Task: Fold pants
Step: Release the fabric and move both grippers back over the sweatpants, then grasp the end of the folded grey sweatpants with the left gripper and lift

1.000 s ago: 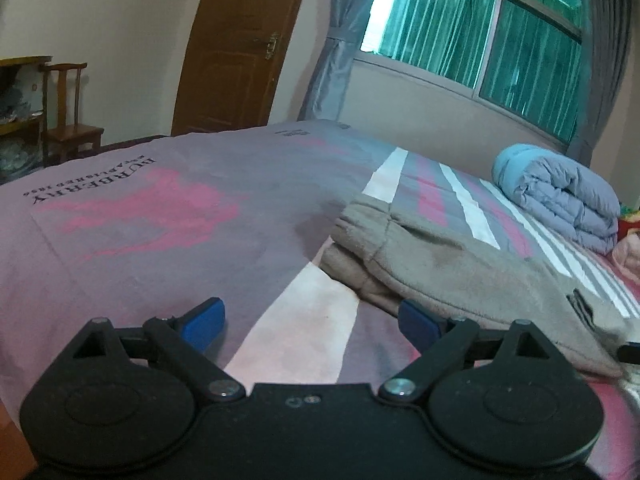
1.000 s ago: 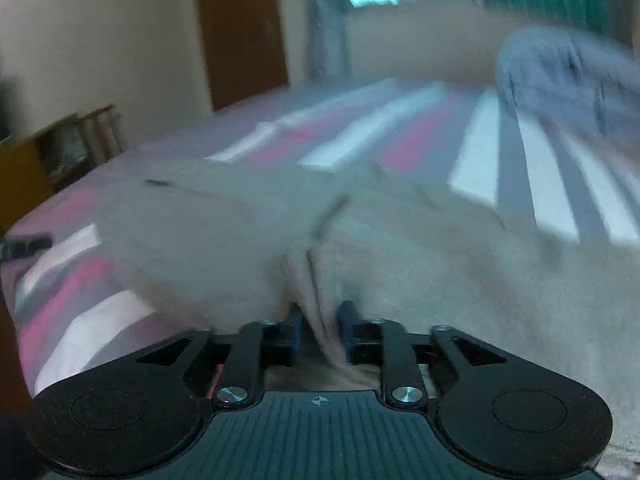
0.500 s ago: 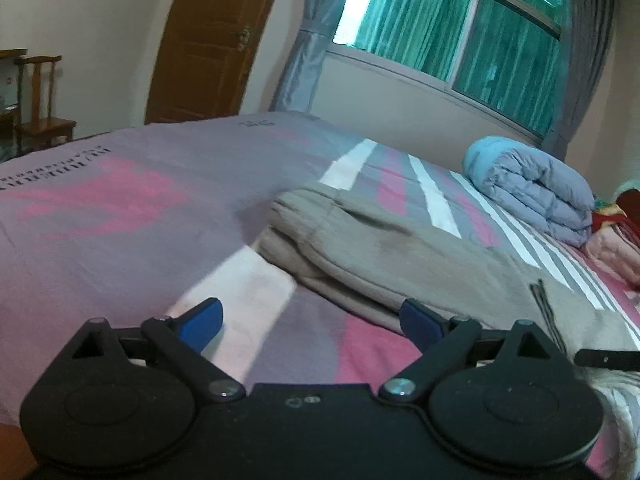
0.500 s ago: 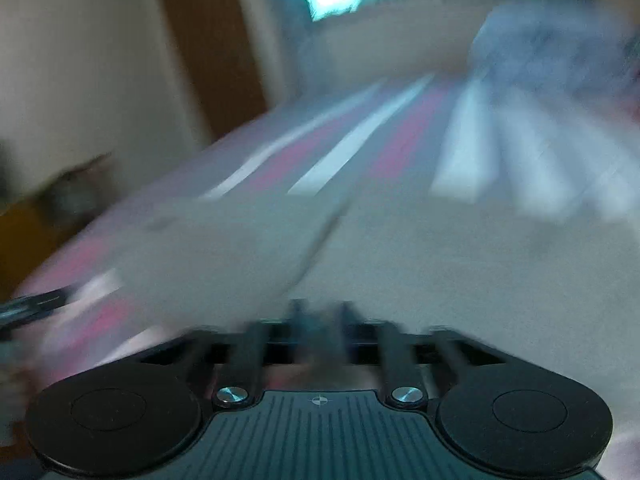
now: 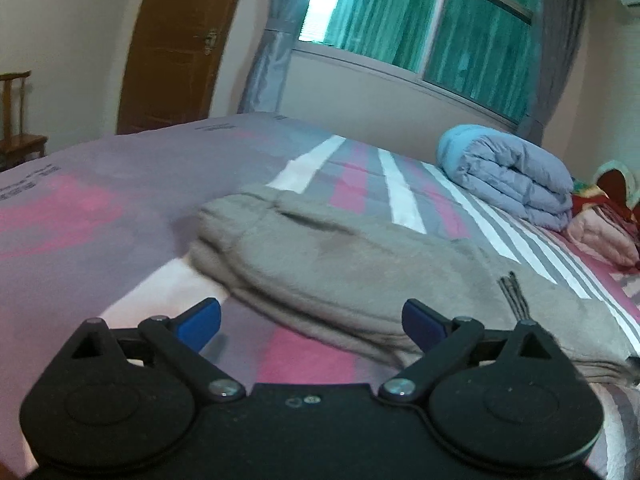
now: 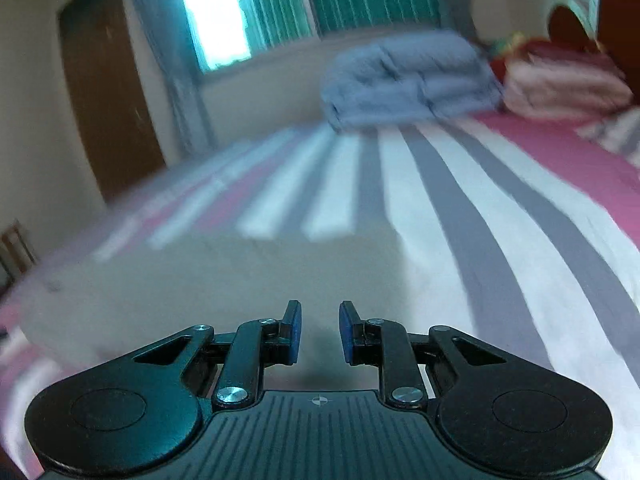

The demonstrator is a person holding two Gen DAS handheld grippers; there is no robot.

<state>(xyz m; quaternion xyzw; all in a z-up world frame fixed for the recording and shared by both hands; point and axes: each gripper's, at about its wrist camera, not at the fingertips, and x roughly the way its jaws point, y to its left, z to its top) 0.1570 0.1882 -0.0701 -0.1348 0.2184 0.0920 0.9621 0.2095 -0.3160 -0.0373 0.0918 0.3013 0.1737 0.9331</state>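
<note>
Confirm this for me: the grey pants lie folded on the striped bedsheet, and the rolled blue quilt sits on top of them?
Not quite. The grey pants do lie folded on the striped bedsheet, but the rolled blue quilt is not on them; it sits apart, farther up the bed near the window wall. The left wrist view shows this.

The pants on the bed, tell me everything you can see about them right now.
The pants are grey-beige and look like soft, fleecy fabric. They lie folded in stacked layers on the striped pink, grey and white bedsheet, stretched out lengthwise, with a slit pocket near the rounded far end and dark drawstrings lying on top nearer the camera. A faint darker patch marks the upper layer. Nothing grips them: the left gripper is open in front of the near edge, and in the blurred right wrist view no cloth sits between the parted fingers of the right gripper.
</note>
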